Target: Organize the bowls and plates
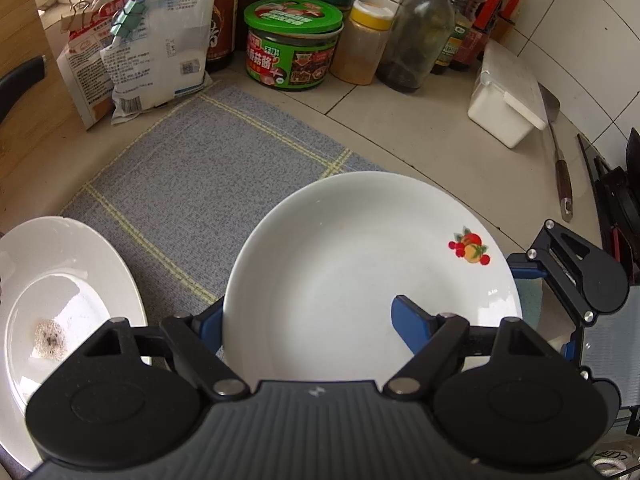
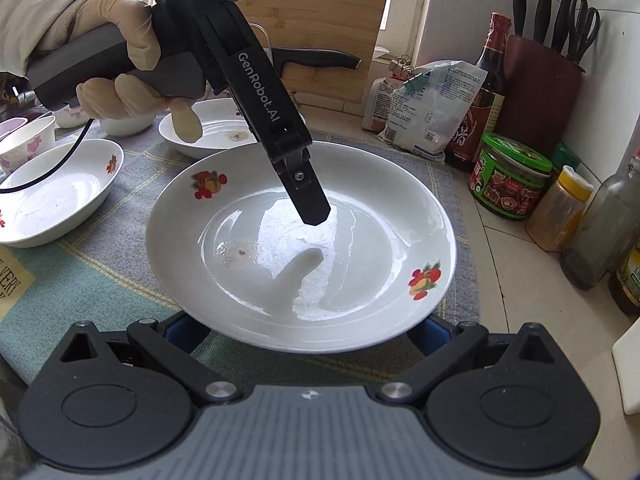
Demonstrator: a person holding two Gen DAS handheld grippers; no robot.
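A white plate with fruit decals [image 1: 352,264] lies on the grey-blue mat [image 1: 192,184]; it also shows in the right wrist view [image 2: 304,248]. My left gripper [image 1: 308,320] straddles the plate's near rim, one blue finger [image 1: 412,320] inside over the well, the other outside; jaws wide apart. From the right wrist view, the left gripper's finger [image 2: 308,196] hangs over the plate's well. My right gripper [image 2: 304,332] is open, its blue fingers mostly hidden under the plate's near rim. A second white plate [image 1: 60,300] with crumbs lies at the left.
More plates and bowls [image 2: 60,196] [image 2: 216,128] lie on the mat's far left. Jars, bottles [image 1: 294,44] and flour bags [image 1: 160,36] line the back wall. A white box [image 1: 508,96], a knife block [image 2: 540,96] and a cutting board [image 2: 332,28] stand around.
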